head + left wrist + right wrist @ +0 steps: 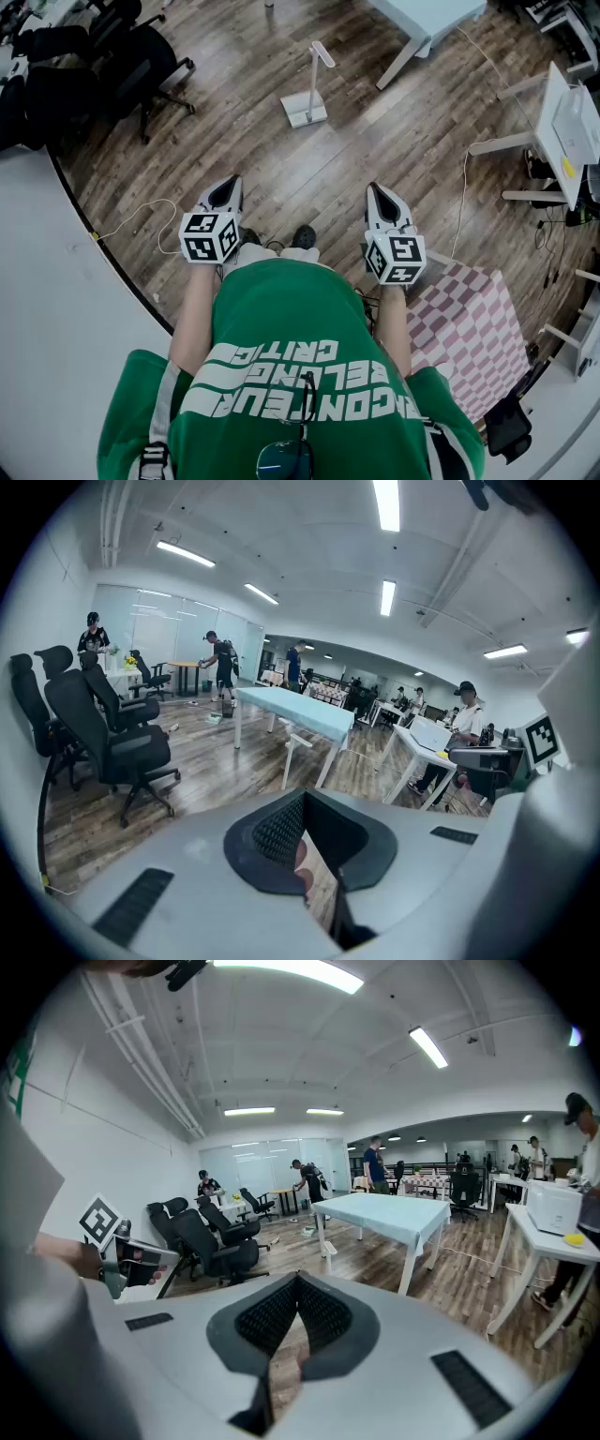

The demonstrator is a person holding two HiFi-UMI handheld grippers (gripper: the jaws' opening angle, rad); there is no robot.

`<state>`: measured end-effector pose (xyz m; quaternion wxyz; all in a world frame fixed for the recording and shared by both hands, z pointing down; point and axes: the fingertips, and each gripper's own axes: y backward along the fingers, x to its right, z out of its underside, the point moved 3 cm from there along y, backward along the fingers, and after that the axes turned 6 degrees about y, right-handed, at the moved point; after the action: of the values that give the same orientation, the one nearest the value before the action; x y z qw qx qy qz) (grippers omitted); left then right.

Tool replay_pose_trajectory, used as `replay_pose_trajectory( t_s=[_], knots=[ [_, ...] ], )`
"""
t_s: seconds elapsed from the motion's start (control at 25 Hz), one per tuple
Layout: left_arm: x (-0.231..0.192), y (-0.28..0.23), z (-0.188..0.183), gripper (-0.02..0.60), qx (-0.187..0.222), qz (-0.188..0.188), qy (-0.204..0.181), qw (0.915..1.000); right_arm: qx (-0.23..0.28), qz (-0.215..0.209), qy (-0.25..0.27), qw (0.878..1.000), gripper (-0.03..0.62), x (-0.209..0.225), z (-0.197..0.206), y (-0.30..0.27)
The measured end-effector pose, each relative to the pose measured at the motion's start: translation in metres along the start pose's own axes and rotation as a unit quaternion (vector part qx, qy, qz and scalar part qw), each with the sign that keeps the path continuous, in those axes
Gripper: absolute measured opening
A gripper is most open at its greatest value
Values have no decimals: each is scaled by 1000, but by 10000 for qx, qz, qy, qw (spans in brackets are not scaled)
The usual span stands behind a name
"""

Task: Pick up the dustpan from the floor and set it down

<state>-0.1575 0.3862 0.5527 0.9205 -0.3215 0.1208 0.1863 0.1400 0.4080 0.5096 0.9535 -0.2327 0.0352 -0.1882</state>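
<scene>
A white long-handled dustpan (pixel 306 106) stands upright on the wood floor, straight ahead of me and well beyond both grippers. In the head view my left gripper (pixel 228 188) and right gripper (pixel 378 193) are held side by side at waist height, angled down toward the floor. Both have their jaws shut, with nothing between them. In the left gripper view the left gripper (pixel 302 797) has its ribbed pads meeting at the tip, and in the right gripper view the right gripper (pixel 298 1283) looks the same. Neither gripper touches the dustpan.
Black office chairs (pixel 141 66) stand at the far left and a light-blue table (pixel 427 19) behind the dustpan. White desks (pixel 562 122) line the right side. A pink checkered box (pixel 464 328) sits by my right leg. A white cable (pixel 141 220) lies on the floor at the left.
</scene>
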Motion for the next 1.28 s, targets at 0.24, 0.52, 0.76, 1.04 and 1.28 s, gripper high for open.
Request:
replay_pose_trajectory(
  t_s=[0.24,0.52,0.76,1.04,1.28],
  knots=[
    [11,3,0,-6,76,34,31,10000,-55,-36,-36,10000,8,5,6,8],
    [28,-3,-1,-6,52,21,-99,9999,-116,-128,-45,9998,8,17,10,9],
    [33,-12,-1,-6,35,91,-123,9999,-28,-106,-37,9999,8,22,6,1],
    [22,-46,-17,-6,-19,349,-2,9994,-81,29,-38,10000,9,28,-2,-27],
    [2,-111,-60,-6,-131,770,-38,9969,-108,377,-108,9992,9,45,-25,-78]
  ],
)
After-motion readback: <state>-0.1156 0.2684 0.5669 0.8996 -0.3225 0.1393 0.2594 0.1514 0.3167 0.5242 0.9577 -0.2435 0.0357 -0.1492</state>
